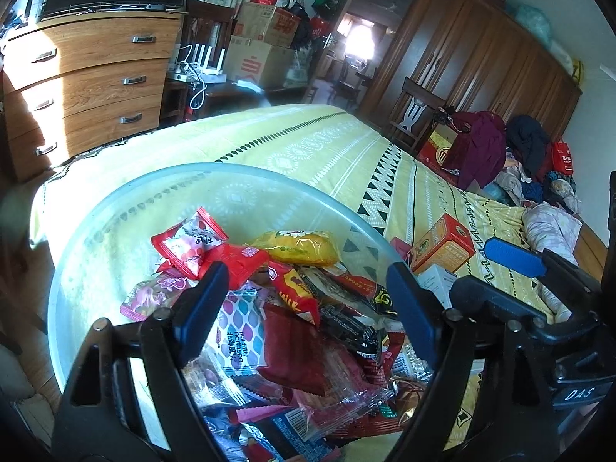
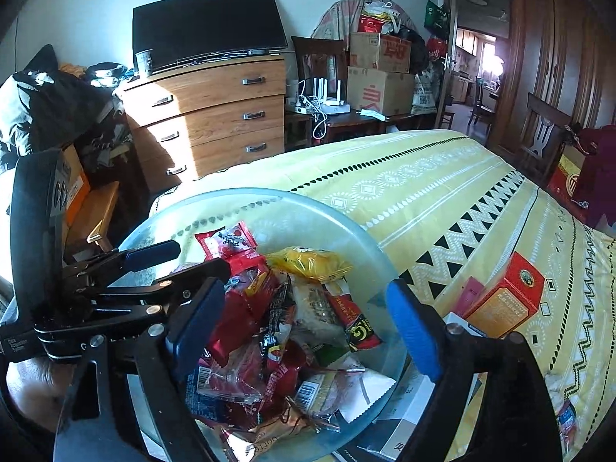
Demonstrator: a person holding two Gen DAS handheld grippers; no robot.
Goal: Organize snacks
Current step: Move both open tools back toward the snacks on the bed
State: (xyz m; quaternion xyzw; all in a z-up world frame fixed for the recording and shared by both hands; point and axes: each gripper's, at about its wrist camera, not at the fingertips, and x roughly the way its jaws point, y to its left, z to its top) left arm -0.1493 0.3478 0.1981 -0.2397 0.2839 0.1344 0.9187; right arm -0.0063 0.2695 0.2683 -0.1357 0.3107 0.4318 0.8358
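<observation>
Both of our grippers hang over the glass bowl (image 1: pixel 115 208) on the yellow bedspread (image 1: pixel 327 146), jaws spread wide with nothing between the pads. Our left gripper (image 1: pixel 308 304) and right gripper (image 2: pixel 304 315) each frame the heap of snack packets (image 2: pixel 277 327) piled inside the bowl, a yellow packet (image 1: pixel 298 246) lying on top at the far side. An orange box (image 2: pixel 508 296) lies on the bedspread just beside the bowl. We judge that we are between picks; next we need to choose one packet, lower a gripper over it and close without dragging its neighbours along
</observation>
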